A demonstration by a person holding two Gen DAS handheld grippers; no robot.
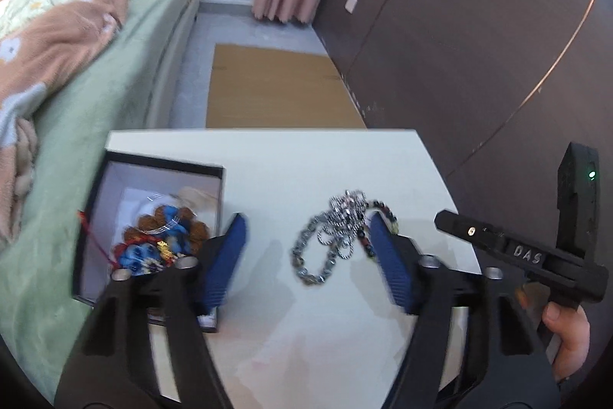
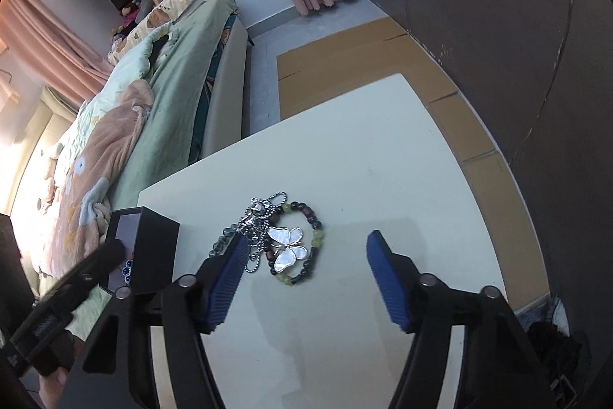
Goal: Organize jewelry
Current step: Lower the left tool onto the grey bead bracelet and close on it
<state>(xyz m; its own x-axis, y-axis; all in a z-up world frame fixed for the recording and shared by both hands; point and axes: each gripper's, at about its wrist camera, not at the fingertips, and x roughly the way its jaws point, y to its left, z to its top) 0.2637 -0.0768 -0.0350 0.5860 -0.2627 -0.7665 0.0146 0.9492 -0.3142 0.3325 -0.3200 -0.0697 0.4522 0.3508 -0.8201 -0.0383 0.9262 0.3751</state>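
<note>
Looking along the left tongs (image 1: 308, 248), spread and empty, a limp silver chain (image 1: 329, 240) lies tangled on the table (image 1: 306, 160) beside the box (image 1: 161, 171); pinch a bunched loop. Right tongs (image 2: 302, 252) (also spread) hover over the butterfly pendant (image 2: 289, 246) and bead bracelet (image 2: 306, 240), light, slippery

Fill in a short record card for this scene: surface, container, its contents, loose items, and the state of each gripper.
surface: white table beside a bed
container: open black box, at the table's left edge
contents: brown and blue beaded jewelry
loose items: silver chain, beaded bracelet, butterfly pendant, tangled in one pile
left gripper: open above the pile, holding nothing
right gripper: open, holding nothing
</note>
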